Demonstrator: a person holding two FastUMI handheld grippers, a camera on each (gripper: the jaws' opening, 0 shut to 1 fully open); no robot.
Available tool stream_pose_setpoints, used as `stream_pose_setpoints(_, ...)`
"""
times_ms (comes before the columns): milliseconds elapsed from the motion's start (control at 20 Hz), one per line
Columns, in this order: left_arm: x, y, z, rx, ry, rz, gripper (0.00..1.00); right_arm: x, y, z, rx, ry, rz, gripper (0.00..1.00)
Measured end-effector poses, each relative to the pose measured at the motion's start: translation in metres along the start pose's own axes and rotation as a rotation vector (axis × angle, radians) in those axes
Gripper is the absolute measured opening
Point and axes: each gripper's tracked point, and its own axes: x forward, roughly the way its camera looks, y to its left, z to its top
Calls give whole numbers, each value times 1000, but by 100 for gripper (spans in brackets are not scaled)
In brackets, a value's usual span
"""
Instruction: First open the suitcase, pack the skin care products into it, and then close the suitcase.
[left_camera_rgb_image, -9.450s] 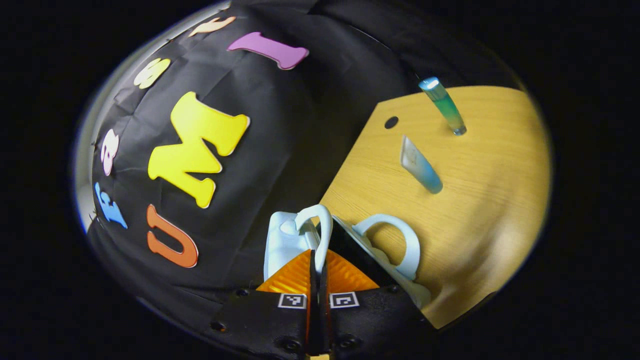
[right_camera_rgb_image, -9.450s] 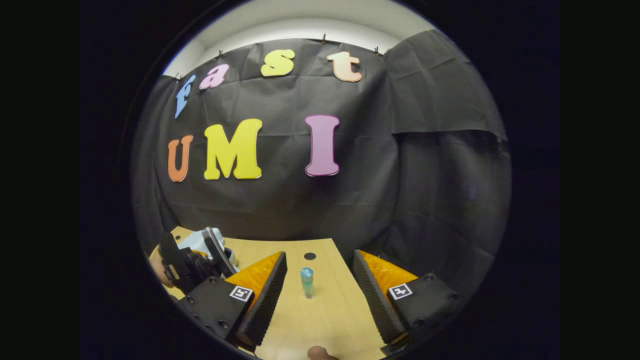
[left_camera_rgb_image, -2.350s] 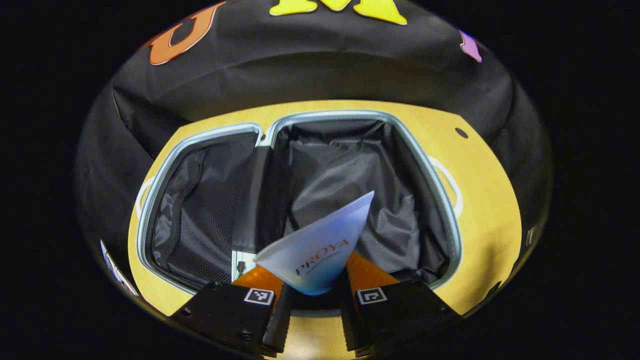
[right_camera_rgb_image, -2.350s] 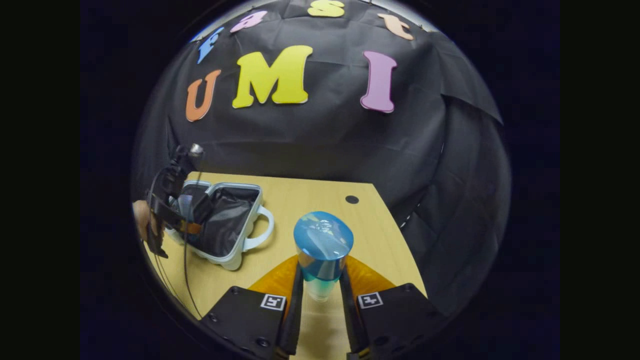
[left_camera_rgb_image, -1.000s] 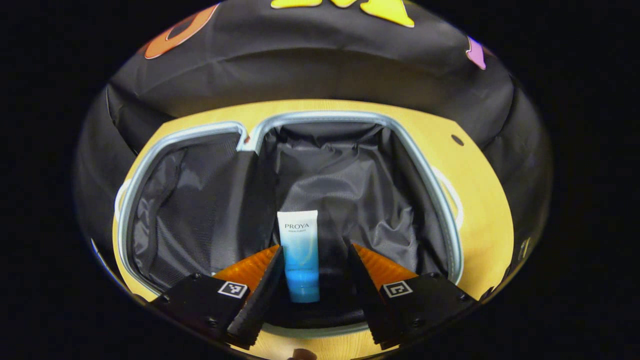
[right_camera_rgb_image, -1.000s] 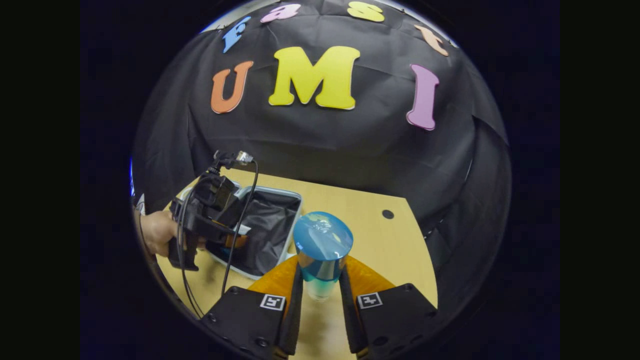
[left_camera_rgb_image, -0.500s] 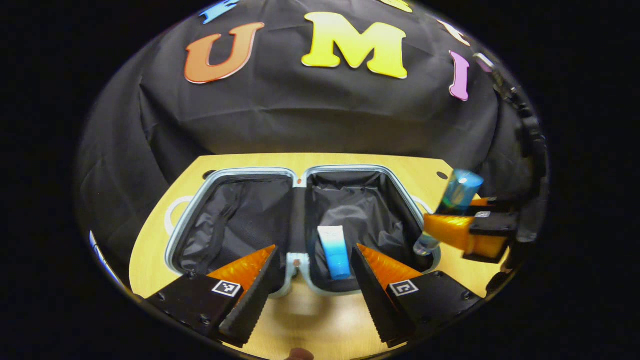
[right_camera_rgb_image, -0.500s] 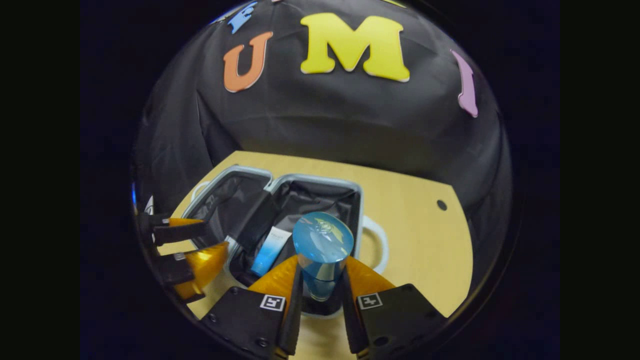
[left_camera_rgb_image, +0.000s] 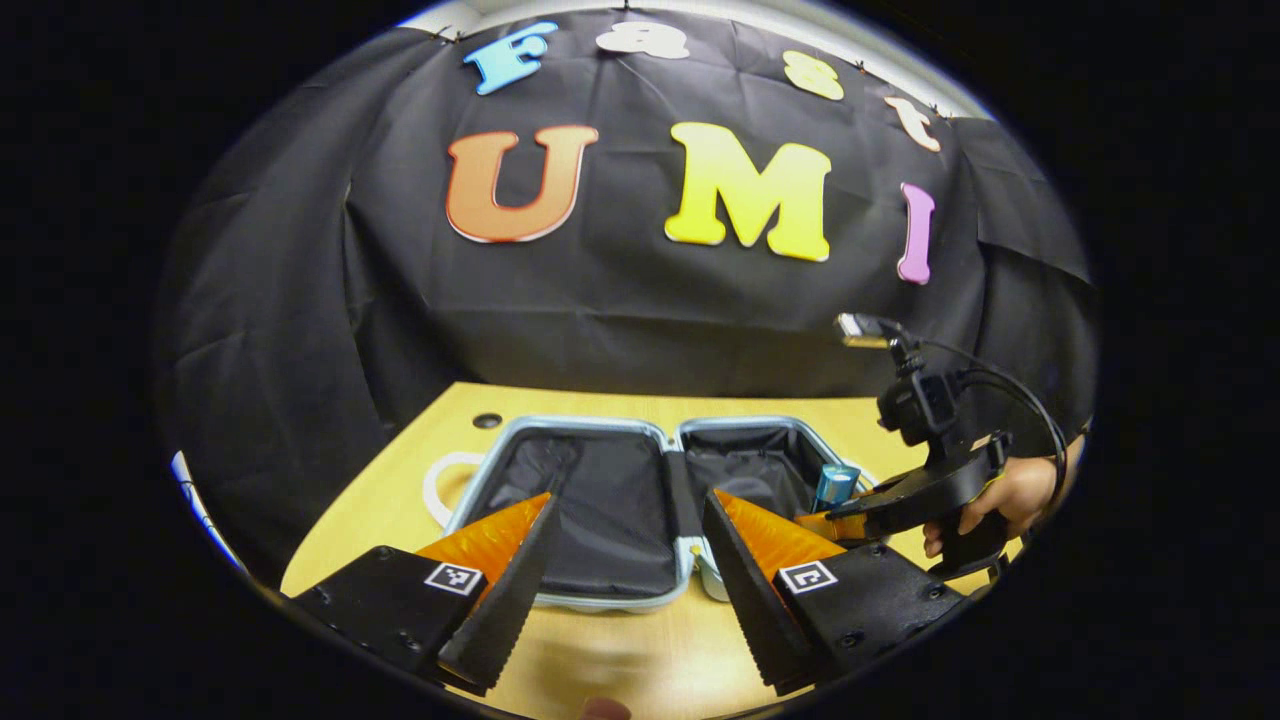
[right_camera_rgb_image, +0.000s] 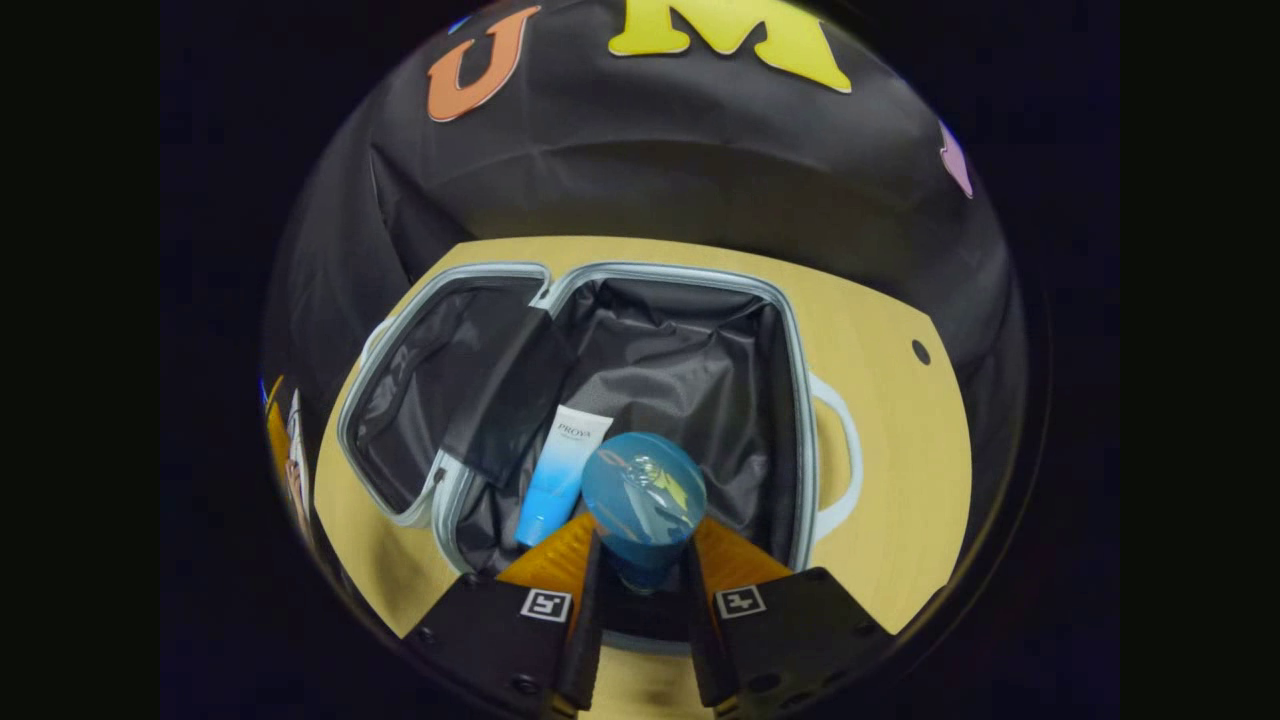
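The pale blue suitcase (right_camera_rgb_image: 800, 400) lies open on the wooden table, both black-lined halves facing up. A white and blue tube (right_camera_rgb_image: 555, 475) rests in its right half. My right gripper (right_camera_rgb_image: 640, 585) is shut on a blue-capped bottle (right_camera_rgb_image: 642, 508), held over the front of that same half. In the left gripper view the suitcase (left_camera_rgb_image: 560, 428) sits ahead, and the bottle (left_camera_rgb_image: 833, 487) shows over its right half in the other gripper, held by a hand (left_camera_rgb_image: 1005, 495). My left gripper (left_camera_rgb_image: 625, 545) is open with nothing in it, drawn back near the table's front edge.
The wooden table (right_camera_rgb_image: 900, 470) has a small round hole (right_camera_rgb_image: 920, 352) at its far right and another hole (left_camera_rgb_image: 487, 421) at the far left. The black cloth wall stands close behind the table. Bare wood lies right of the suitcase's handle (right_camera_rgb_image: 840, 450).
My left gripper has pulled back and up from the suitcase after leaving the tube inside. My right gripper has carried the bottle over the suitcase's right half and lowered it.
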Motion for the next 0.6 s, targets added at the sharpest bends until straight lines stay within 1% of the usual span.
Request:
stream_pose_setpoints(50, -1, 7, 6, -1, -16, 4, 92, 5, 0, 3, 12, 10, -7, 35)
stream_pose_setpoints(300, -2, 28, 17, -10, -53, 14, 92, 36, -5, 12, 77, 59, -55, 36)
stream_pose_setpoints(350, -4, 28, 16, -13, -55, 4, 92, 42, -6, 10, 92, 72, -63, 35)
stream_pose_setpoints(600, -5, 48, 11, -41, -33, 22, 92, 56, -11, -5, 150, 124, -115, 35)
